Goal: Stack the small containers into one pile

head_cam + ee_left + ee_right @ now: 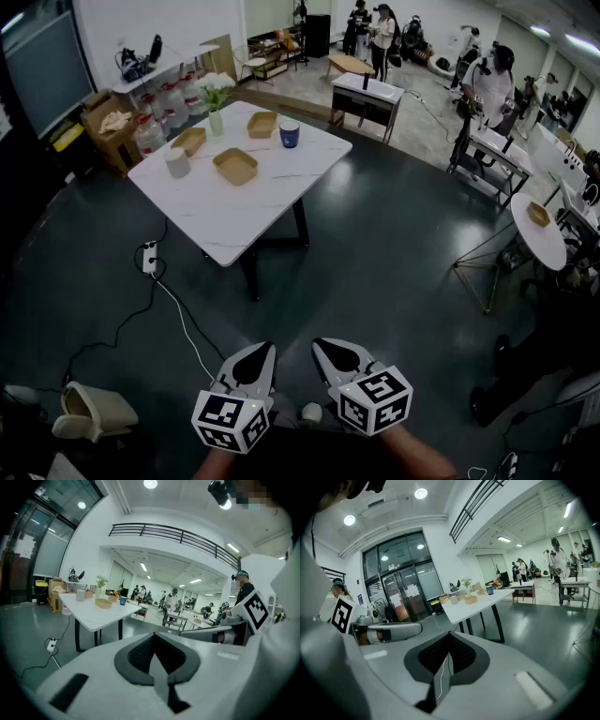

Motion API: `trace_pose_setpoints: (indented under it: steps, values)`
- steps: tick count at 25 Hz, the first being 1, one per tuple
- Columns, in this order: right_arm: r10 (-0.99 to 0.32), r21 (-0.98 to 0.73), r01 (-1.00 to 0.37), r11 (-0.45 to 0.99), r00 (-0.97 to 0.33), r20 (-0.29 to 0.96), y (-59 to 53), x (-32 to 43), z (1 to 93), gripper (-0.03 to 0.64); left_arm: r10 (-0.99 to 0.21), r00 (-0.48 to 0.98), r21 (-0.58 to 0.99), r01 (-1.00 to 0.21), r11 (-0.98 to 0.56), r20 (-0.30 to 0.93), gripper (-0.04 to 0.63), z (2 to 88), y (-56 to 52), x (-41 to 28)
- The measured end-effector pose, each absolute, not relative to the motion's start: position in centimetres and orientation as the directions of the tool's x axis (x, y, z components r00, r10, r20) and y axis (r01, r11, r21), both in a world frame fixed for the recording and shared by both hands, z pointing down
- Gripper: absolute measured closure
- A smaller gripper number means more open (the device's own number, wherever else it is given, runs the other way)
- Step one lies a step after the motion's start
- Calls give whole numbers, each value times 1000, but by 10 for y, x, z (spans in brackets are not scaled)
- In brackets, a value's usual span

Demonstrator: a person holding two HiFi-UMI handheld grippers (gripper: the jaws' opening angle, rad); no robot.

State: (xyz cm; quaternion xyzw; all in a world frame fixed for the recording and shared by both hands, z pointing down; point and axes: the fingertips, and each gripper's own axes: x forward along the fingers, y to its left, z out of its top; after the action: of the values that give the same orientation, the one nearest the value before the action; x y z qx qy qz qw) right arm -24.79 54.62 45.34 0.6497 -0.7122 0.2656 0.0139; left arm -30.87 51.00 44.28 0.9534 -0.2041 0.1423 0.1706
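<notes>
Three shallow brown containers [235, 166] lie apart from one another on the white table [225, 220], near a blue cup [290, 133], a grey cup [177, 161] and a vase of flowers [217, 105]. The left tongs [253, 361] and right tongs [339, 358] are both clenched on nothing, side by side above the dark floor [394, 244], well apart from the table.

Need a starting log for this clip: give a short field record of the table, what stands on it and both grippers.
table: white, some way ahead of both grippers
containers: three tan ones, apart, none stacked
other items: blue cup, grey cup, vase of flowers
left gripper: shut, empty
right gripper: shut, empty
task: not begun
</notes>
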Motion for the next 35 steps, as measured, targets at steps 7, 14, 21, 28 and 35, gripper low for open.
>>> trace_pose_setpoints:
  steps: [7,14,21,28,35]
  values:
    - [-915,-363,-932,-1,-146,377,538,-236,462,618,-338,869,273,-445,-853,360,597,451,504,-305]
    - [-909,-350,-936,-26,-123,397,519,-223,466,618,-313,880,293,-424,-857,357,597,454,480,-289]
    - [-909,-335,-942,-30,-114,401,480,-208,461,618,-328,878,285,-433,-855,349,597,449,438,-278]
    - [-920,-349,-937,-22,-118,375,425,-192,449,618,-338,877,297,-441,-847,340,597,446,386,-265]
    - [-914,-341,-940,-9,-130,385,374,-189,443,617,-334,880,311,-439,-843,339,597,443,339,-261]
